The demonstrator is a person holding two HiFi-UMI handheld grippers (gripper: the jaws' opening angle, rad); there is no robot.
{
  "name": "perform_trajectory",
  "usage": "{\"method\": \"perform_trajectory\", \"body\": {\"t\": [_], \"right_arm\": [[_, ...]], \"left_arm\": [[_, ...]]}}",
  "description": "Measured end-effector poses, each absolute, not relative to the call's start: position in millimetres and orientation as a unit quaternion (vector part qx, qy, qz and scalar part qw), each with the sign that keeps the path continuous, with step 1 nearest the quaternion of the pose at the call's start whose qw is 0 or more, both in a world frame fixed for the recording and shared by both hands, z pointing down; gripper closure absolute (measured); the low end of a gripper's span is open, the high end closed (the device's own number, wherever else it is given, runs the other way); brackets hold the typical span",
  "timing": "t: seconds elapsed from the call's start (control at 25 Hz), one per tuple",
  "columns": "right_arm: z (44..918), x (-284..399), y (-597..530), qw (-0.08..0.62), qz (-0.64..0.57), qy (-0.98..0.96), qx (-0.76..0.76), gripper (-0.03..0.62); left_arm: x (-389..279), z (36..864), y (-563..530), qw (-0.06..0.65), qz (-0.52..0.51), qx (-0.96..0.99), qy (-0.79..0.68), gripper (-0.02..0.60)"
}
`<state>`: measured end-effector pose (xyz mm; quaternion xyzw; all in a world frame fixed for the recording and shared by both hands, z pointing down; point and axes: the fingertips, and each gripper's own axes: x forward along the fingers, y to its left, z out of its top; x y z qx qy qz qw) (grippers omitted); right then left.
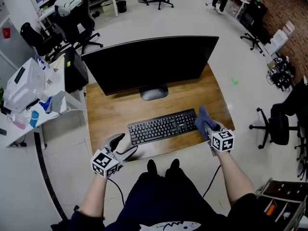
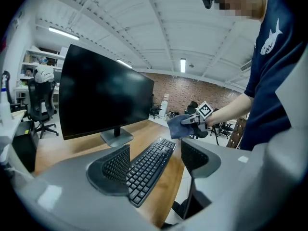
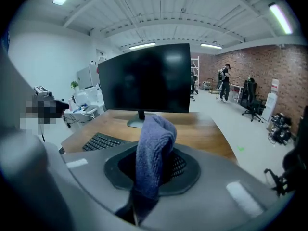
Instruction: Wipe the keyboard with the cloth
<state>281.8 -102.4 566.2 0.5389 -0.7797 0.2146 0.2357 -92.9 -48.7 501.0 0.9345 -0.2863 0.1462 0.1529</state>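
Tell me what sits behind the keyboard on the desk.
The monitor, its foot on bare desk. The monitor hides the desk farther back in the head view.

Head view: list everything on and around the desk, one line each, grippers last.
wooden desk: one, light brown, centre of the room in front of the person
black curved monitor: one, black, screen dark, on its stand at the back of the desk
black keyboard: one, black, on the desk in front of the monitor
blue cloth: one, blue, at the keyboard's right end, held in the right gripper
white side table: one, white, left of the desk, cluttered
black office chairs: several, black, scattered on the floor around the desk
left gripper: one, grey, jaws apart, by the keyboard's left end
right gripper: one, grey, jaws closed on the cloth
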Motion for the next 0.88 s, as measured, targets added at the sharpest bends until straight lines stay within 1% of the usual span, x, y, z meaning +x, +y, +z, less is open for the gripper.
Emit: {"method": "perform_trajectory", "body": {"t": [0.2,0.4,0.72,0.88], "right_arm": [[591,290,-136,0.289,0.213,-0.769,0.529,0.528],[626,292,-151,0.368,0.202,-0.757,0.501,0.529],[693,263,-152,0.474,0.203,-0.736,0.438,0.528],[703,268,-158,0.503,0.190,-0.710,0.456,0.528]], "left_arm": [[-107,532,-62,0.181,0.172,0.922,-0.294,0.232],[-108,543,-70,0.189,0.179,0.915,-0.307,0.232],[-106,548,-77,0.201,0.178,0.911,-0.311,0.233],[-109,549,-79,0.203,0.177,0.911,-0.313,0.233]]}}
